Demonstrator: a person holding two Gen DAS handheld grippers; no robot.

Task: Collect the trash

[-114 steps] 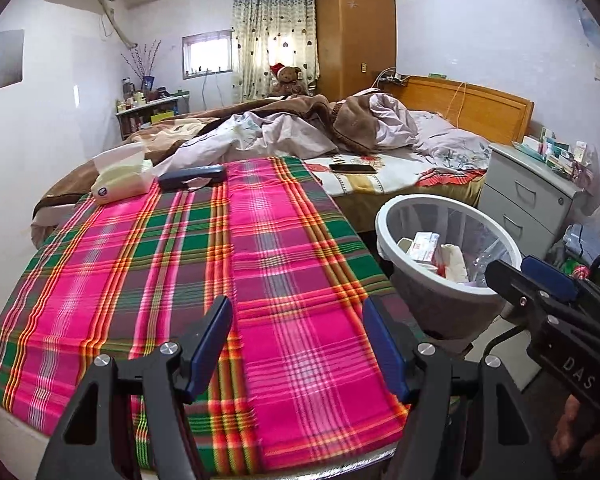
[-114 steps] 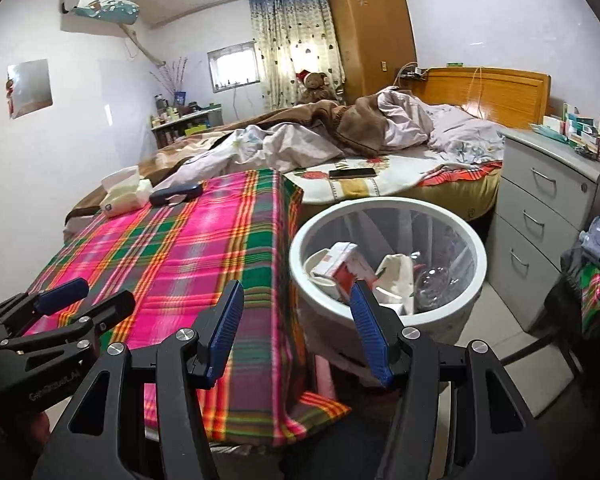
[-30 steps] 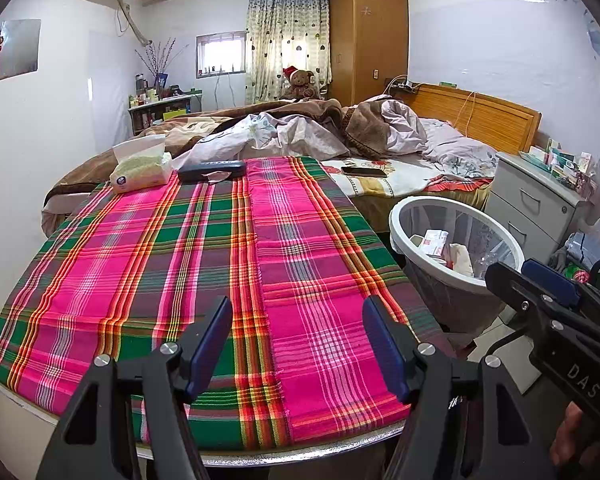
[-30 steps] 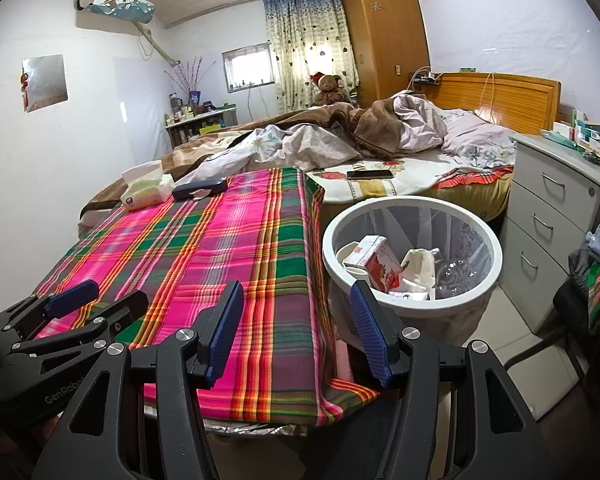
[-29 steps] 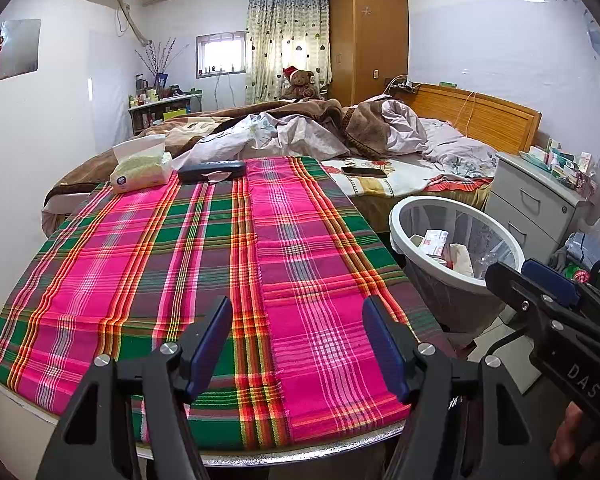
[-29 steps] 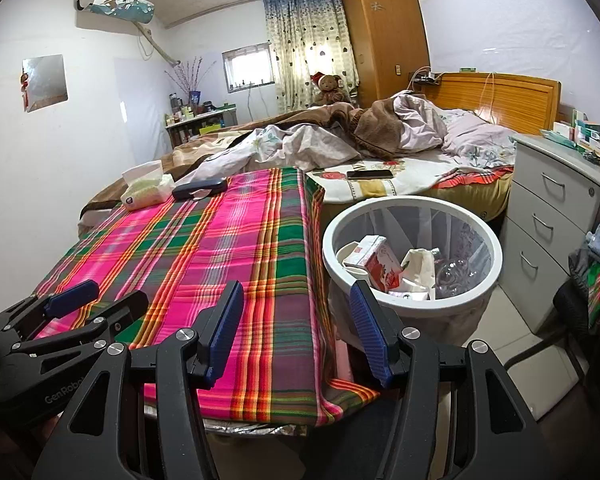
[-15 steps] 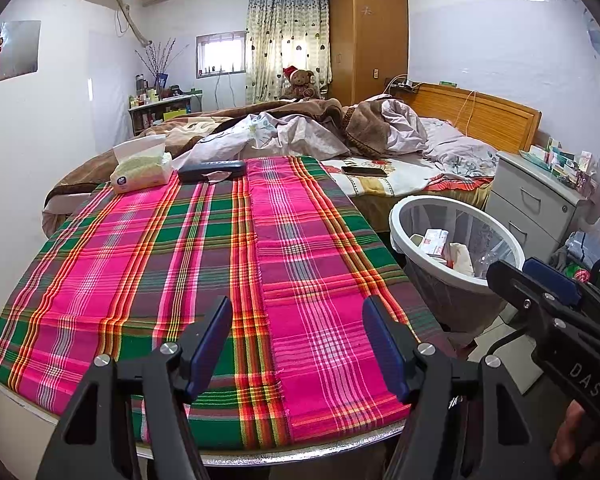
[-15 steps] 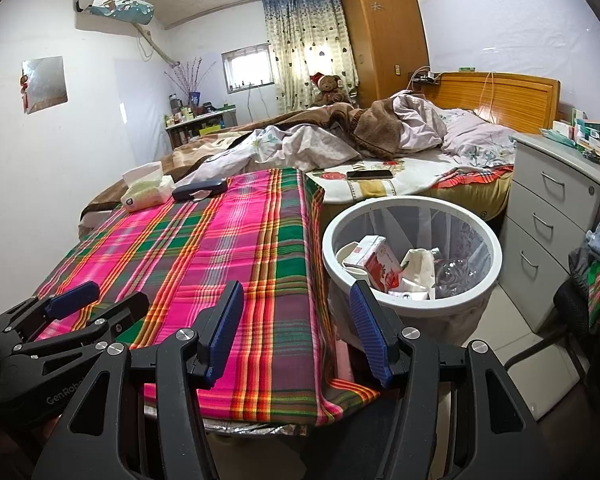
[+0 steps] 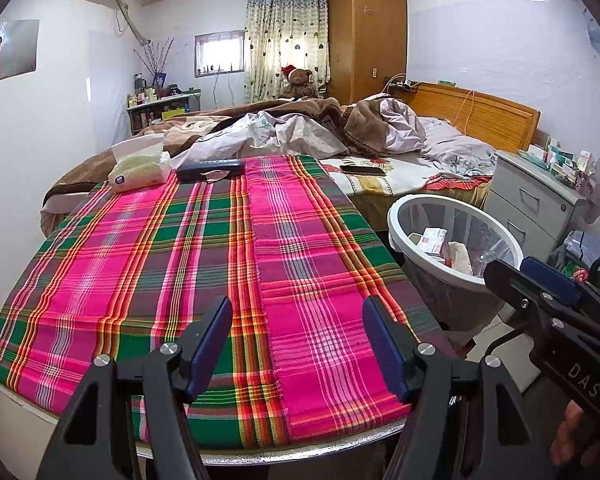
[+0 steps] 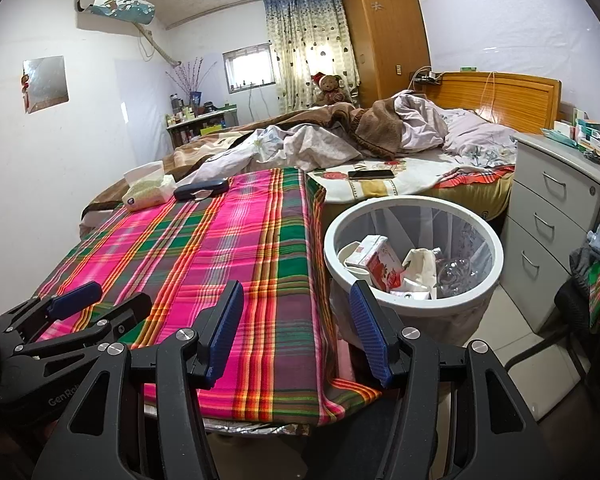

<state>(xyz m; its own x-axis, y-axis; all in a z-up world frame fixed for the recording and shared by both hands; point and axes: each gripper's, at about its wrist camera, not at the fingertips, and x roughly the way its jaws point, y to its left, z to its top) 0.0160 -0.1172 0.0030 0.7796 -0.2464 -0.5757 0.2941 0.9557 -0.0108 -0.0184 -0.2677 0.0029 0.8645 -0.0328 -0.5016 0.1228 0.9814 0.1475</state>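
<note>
A white waste bin [image 10: 494, 256] stands on the floor right of the table, holding a red-and-white carton [image 10: 382, 266], crumpled paper and clear plastic; it also shows in the left wrist view, where the bin [image 9: 398, 210] sits at the right. My left gripper [image 9: 296, 340] hovers open over the near edge of the plaid tablecloth [image 9: 148, 256], nothing between its blue pads. My right gripper [image 10: 296, 332] is open and empty too, above the table's right corner beside the bin. Each gripper appears in the other's view: the right gripper [image 9: 540, 292] and the left gripper [image 10: 96, 304].
At the table's far end lie a tissue pack [image 9: 140, 166] and a dark case [image 9: 210, 170] with a small scrap by it. Behind is an unmade bed [image 9: 340, 132] with a phone [image 9: 362, 170]. A grey drawer unit [image 10: 560, 208] stands right of the bin.
Since the oldest frames both grippers have drawn back from the table and bin, which look smaller. Over the last second nothing has moved.
</note>
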